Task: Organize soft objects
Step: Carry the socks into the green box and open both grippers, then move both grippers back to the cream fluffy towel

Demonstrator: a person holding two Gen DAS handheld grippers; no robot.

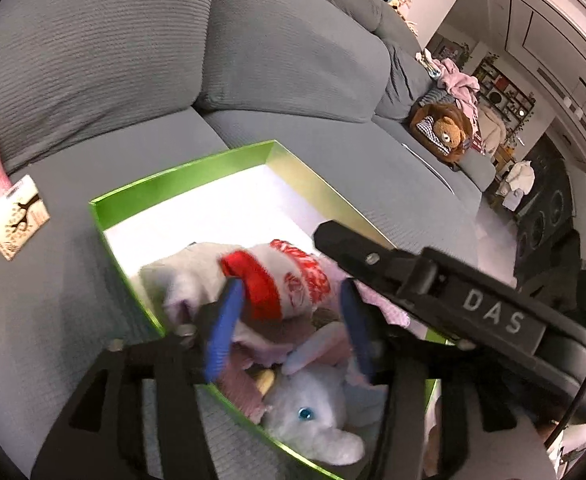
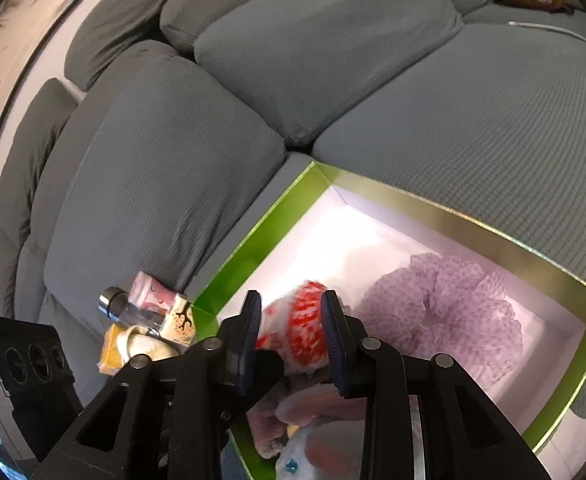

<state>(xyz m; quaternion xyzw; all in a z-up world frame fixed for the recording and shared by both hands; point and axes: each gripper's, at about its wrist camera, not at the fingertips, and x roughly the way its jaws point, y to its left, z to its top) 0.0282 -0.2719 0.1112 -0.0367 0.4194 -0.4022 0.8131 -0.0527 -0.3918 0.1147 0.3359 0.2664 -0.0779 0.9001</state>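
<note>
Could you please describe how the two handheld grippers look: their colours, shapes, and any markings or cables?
Both are matte black frames with triangular cut-outs, silver bolts and ribbed blue finger pads. The left gripper shows these pads clearly. The right gripper has the same build; seen from the left wrist camera, its body carries white raised letters "DAS" and a thin black cable. No sleeves or hands are visible.

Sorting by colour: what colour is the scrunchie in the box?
Lilac with darker purple dots; the scrunchie shows best in the right wrist view.
</note>
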